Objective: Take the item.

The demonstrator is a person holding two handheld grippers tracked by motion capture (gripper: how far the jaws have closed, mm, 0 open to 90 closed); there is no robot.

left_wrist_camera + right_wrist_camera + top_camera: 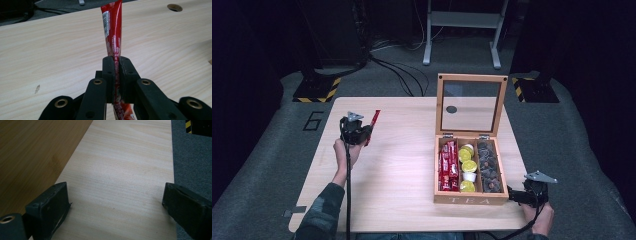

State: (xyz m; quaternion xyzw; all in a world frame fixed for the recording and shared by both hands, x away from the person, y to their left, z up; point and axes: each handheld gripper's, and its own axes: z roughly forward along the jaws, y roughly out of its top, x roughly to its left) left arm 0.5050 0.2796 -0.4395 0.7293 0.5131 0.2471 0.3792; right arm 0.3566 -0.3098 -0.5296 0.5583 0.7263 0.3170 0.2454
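Note:
My left gripper (115, 60) is shut on a long red stick packet (113, 27), which sticks out past the jaw tips over the pale table. From above, that gripper (366, 134) is over the table's left part with the red packet (373, 122) pointing away from the person. A wooden tea box (469, 200) stands open at the right, its glass lid upright; it holds red packets (448, 165), yellow-lidded cups (467, 165) and dark pieces (488, 165). My right gripper (117, 205) is open over bare table beside the box wall (32, 157); from above it (512, 195) is at the box's front right corner.
The table top (397, 165) has a round hole (174, 7) in it, far from the left gripper. Grey carpet (192, 157) lies past the table's right edge. Cables and stand feet with yellow-black tape (317, 90) sit on the floor behind the table.

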